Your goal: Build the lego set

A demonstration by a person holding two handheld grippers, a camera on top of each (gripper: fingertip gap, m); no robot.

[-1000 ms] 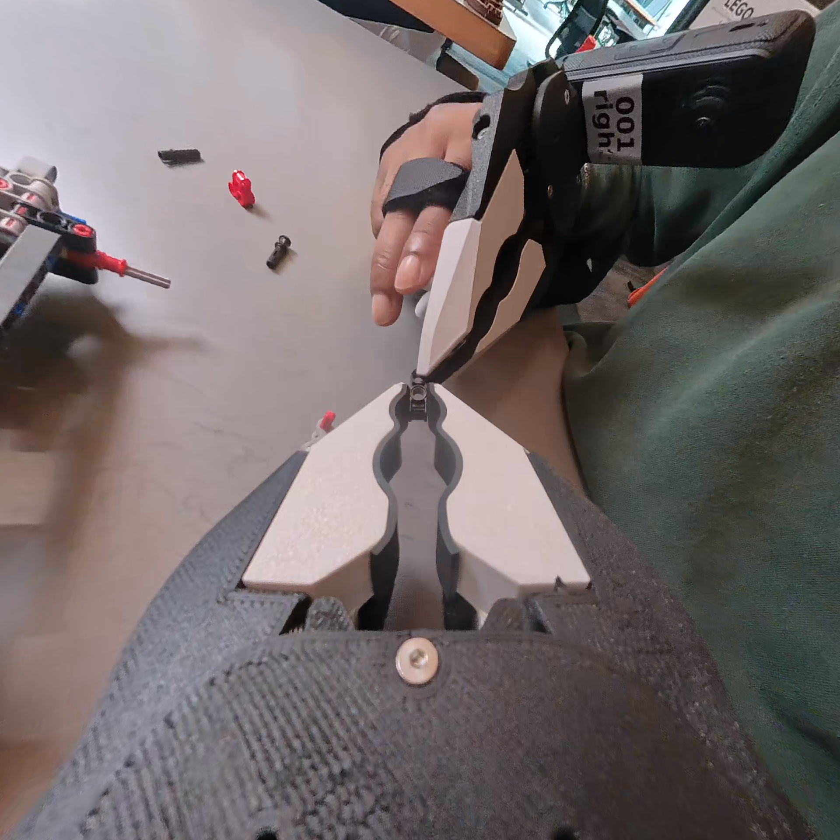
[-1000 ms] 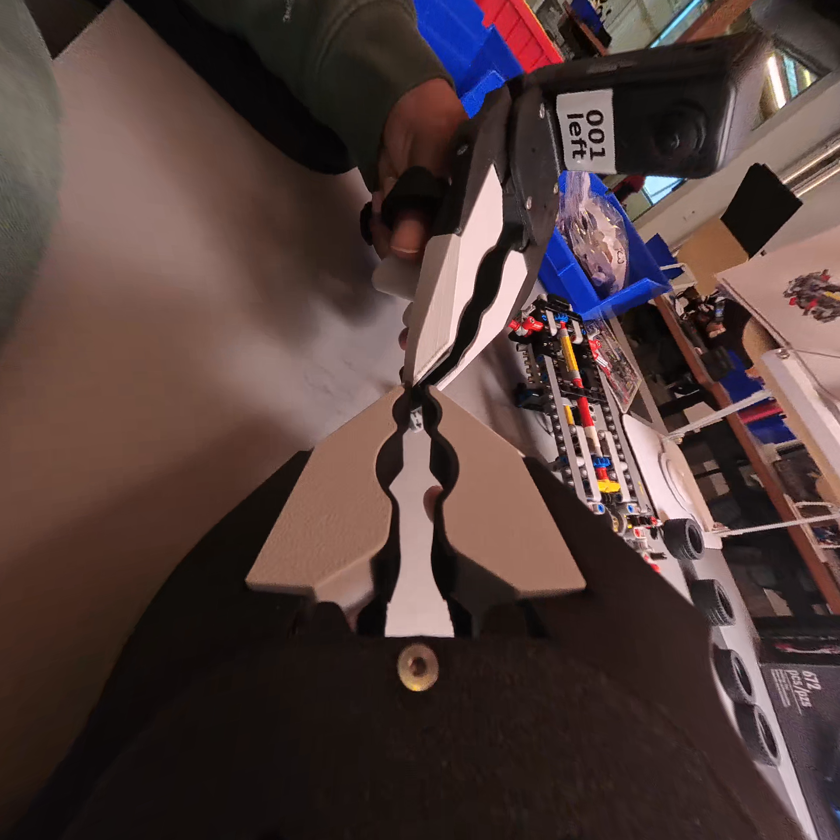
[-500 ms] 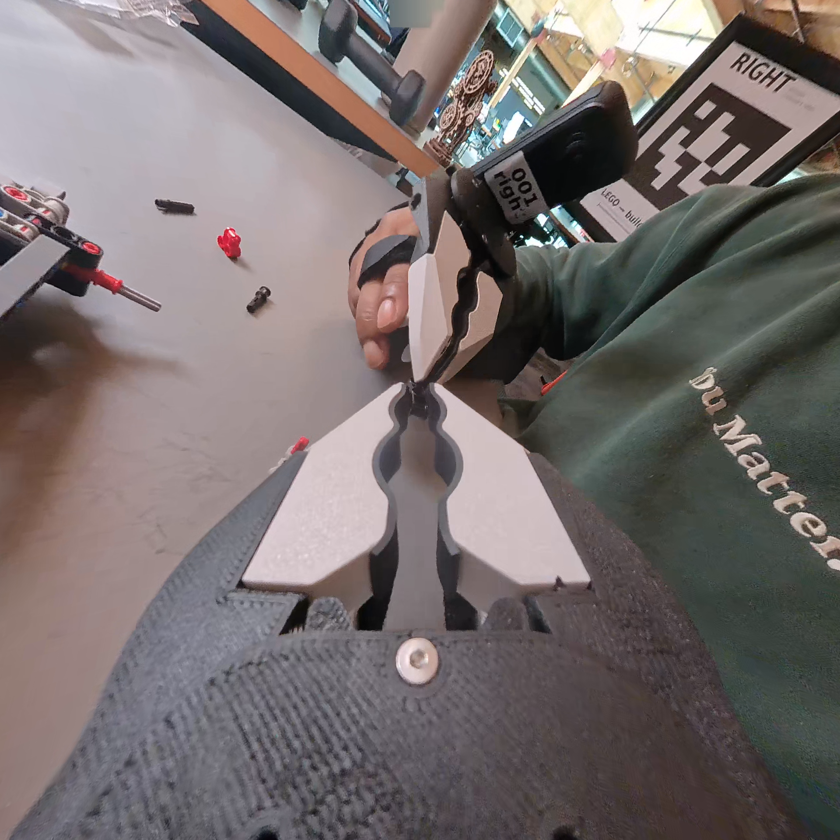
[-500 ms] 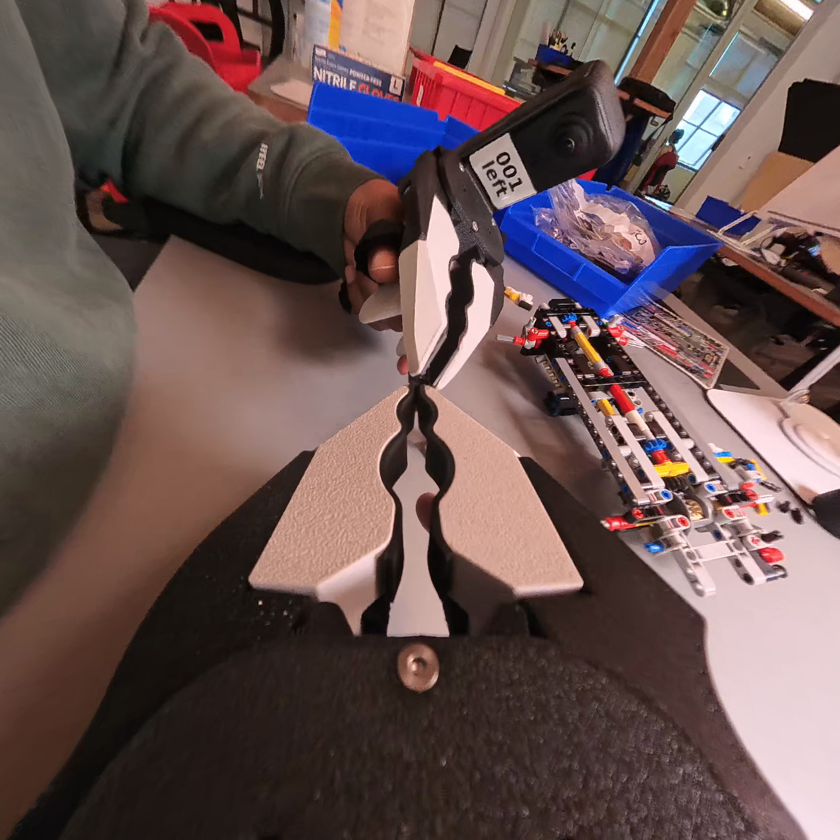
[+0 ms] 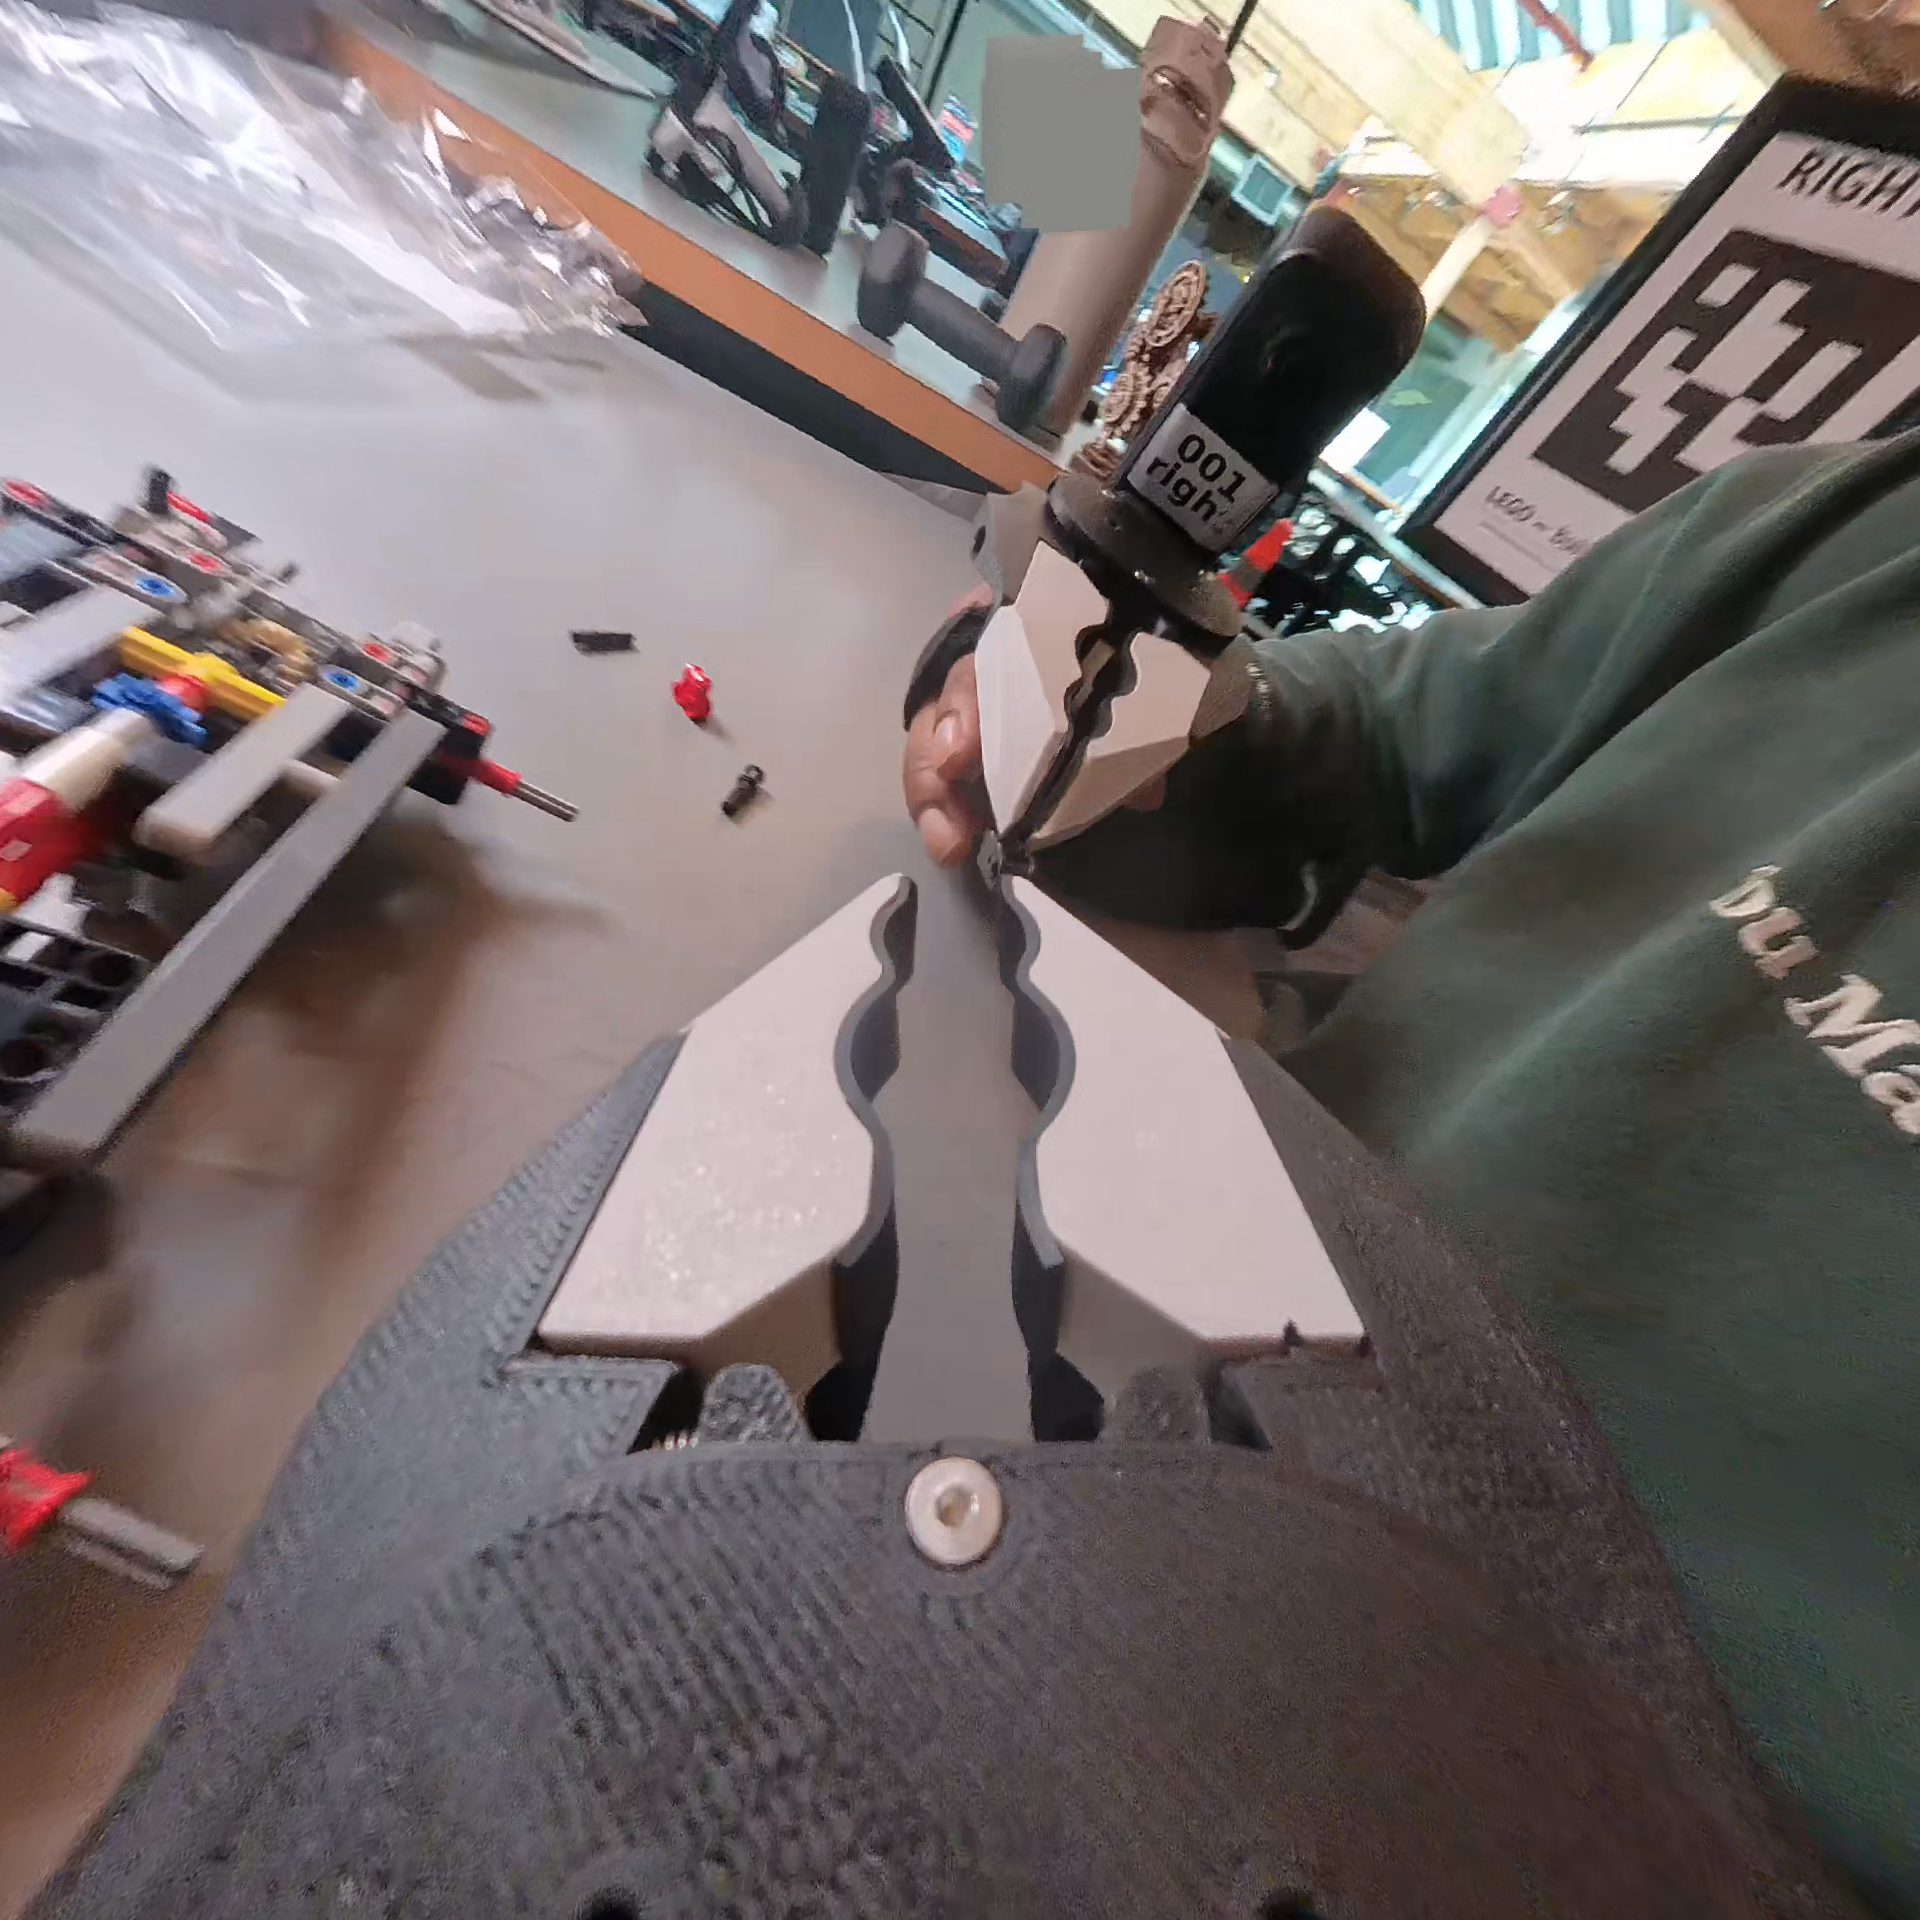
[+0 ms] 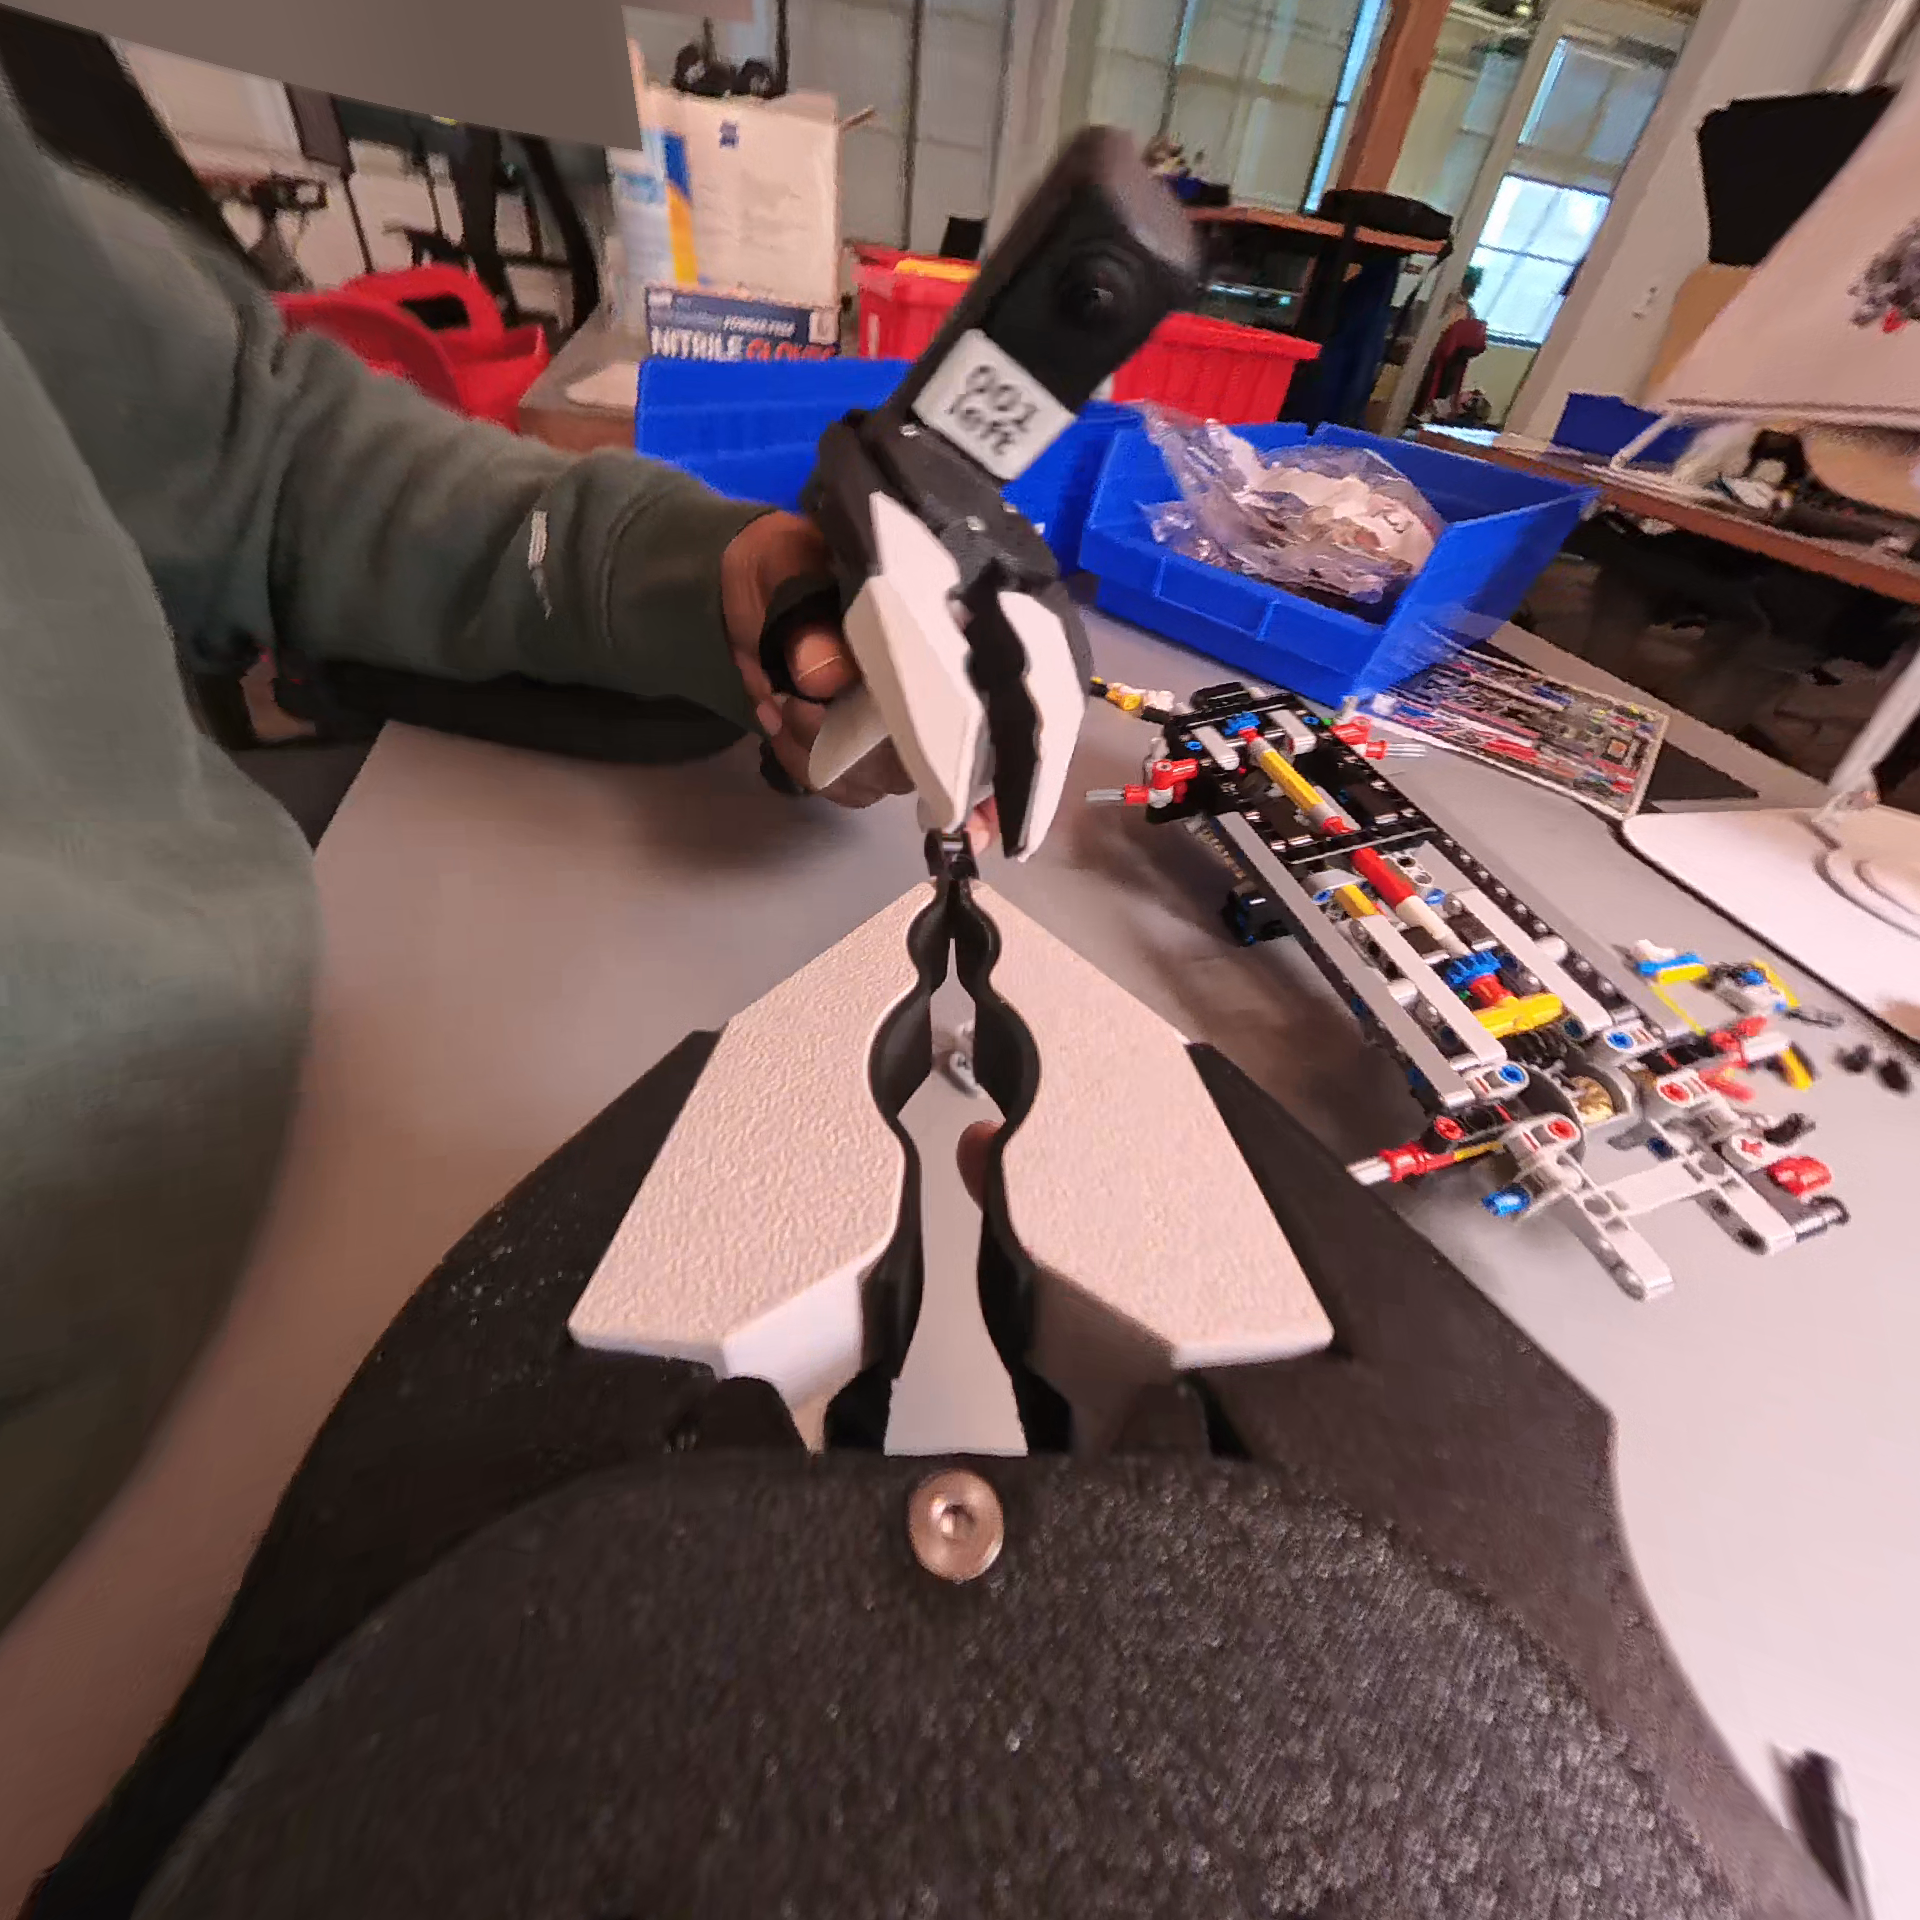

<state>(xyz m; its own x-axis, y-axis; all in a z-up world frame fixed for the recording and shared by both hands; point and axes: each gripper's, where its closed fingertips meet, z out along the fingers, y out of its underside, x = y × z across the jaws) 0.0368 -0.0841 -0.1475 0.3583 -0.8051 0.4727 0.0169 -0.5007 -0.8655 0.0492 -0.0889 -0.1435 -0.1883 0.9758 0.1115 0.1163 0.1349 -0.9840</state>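
Note:
My right gripper (image 6: pixel 951 899) is shut on a small black Lego pin (image 6: pixel 948 854), held above the grey table. It also shows in the left wrist view (image 5: pixel 1006 854), tip to tip with my left gripper (image 5: pixel 956 891). The left gripper is open and empty, its fingers standing on either side of the pin; it also shows in the right wrist view (image 6: pixel 984 834). The long, partly built Lego chassis (image 6: pixel 1403 935) lies on the table to the right, and shows at the left of the left wrist view (image 5: pixel 208 727).
Loose pieces lie on the table: a red piece (image 5: pixel 691 691), two black pins (image 5: pixel 743 790) (image 5: pixel 601 641) and a red axle part (image 5: pixel 31 1496). A blue bin (image 6: pixel 1299 613) with bags, a printed sheet (image 6: pixel 1527 727) and a white base (image 6: pixel 1818 883) stand behind the chassis. My two grippers' fingertips are within a few centimetres of each other. My right tips are roughly 15 cm from the red piece (image 5: pixel 691 691).
My left gripper has opened and let go of the black pin. My right gripper stays shut on it. Both views have swung upright over the table.

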